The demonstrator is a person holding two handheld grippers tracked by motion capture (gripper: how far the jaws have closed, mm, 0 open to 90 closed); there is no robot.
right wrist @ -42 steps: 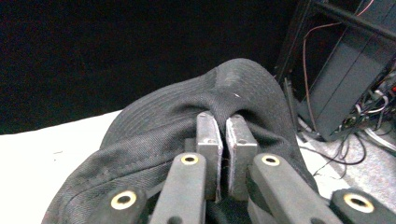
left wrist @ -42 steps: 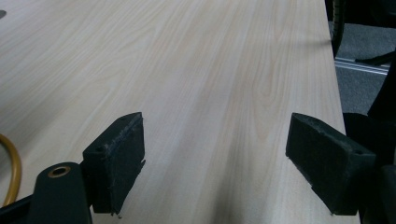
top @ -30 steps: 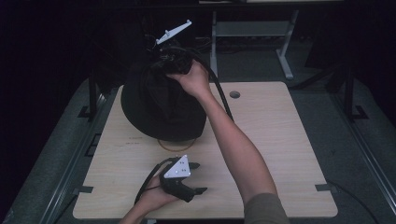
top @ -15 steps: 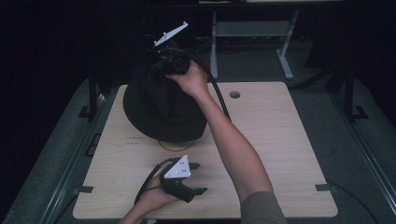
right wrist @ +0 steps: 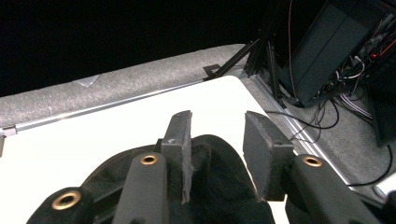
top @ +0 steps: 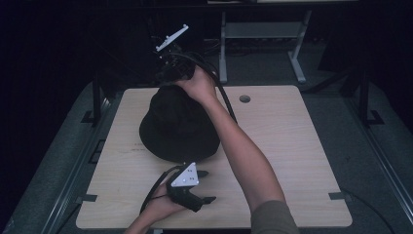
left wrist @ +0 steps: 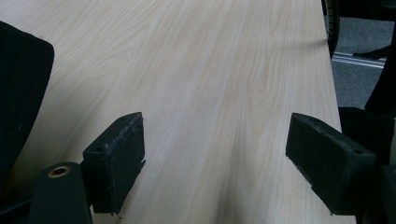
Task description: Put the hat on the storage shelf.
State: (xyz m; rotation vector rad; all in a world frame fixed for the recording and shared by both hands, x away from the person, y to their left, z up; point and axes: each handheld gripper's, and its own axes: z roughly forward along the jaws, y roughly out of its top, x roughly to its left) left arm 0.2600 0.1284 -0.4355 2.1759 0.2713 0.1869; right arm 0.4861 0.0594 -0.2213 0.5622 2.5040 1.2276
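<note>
Black hat hiding right tool

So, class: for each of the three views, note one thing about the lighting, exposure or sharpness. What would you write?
High view: dim, with the room black, so the black fabric bucket hat loses detail against the pale wooden table. Left gripper view: evenly lit, wood grain crisp, the near black jaws slightly soft. Right gripper view: the tabletop is blown out to plain white and the background falls to black.

My right tongs have just been opening and stand parted above the black hat, with nothing pressed between the pads. The hat lies on the pale desk, near its corner.
</note>
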